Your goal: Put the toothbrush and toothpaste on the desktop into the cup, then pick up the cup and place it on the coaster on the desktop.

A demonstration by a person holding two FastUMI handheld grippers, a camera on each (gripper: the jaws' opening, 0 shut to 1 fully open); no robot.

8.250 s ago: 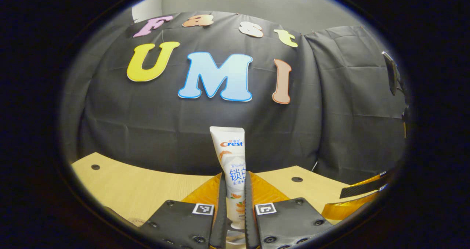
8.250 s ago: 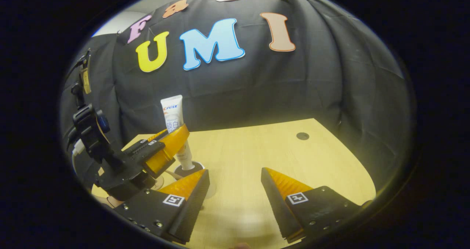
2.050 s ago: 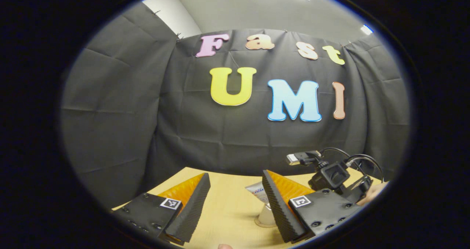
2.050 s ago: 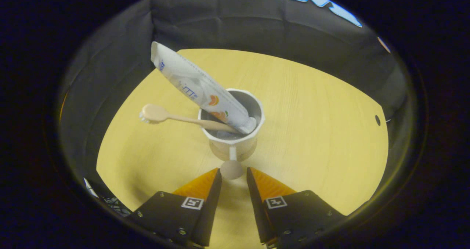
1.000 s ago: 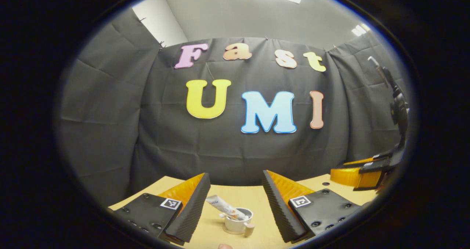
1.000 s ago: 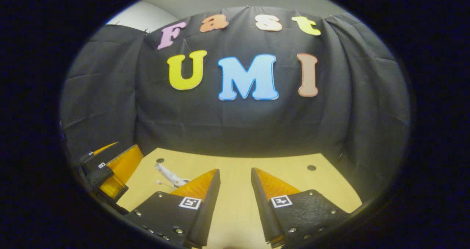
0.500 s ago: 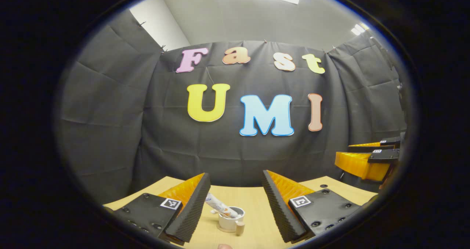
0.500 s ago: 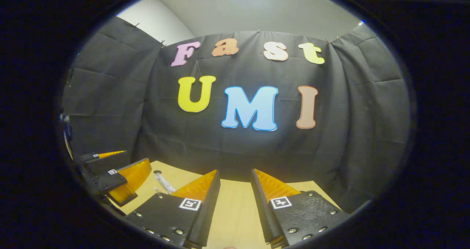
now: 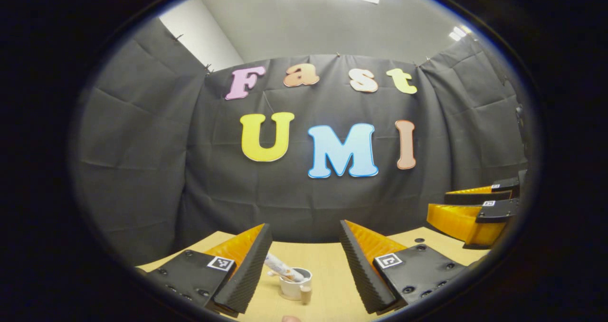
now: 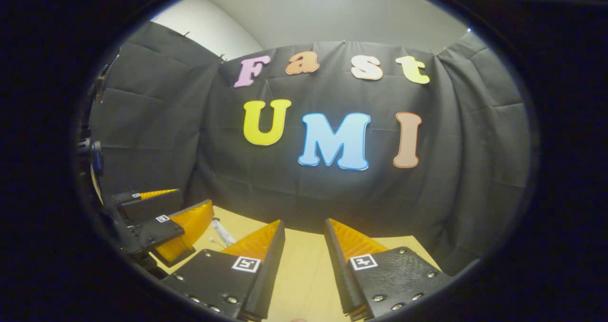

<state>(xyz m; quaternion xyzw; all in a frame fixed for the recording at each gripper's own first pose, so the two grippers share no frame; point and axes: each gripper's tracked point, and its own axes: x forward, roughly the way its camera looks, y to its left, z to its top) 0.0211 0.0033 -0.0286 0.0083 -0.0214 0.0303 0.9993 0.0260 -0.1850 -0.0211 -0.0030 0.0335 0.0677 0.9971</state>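
Both fingers [image 9: 354, 260] spread, empty, cup [image 9: 295, 284] on desktop [image 9: 327, 274]

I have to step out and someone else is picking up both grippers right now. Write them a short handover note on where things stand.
Left gripper: open, holding nothing, raised above the light wooden desktop.
Right gripper: open, holding nothing, also raised.
The white cup with a handle stands on the desktop between the left gripper's fingers in the left gripper view, apart from them. The white toothpaste tube leans out of it; a thin toothbrush seems to lean out beside it, too small to be sure.
Done: both items look loaded into the cup.
Left: confirm the cup sits on the coaster; it cannot be made out under the cup.
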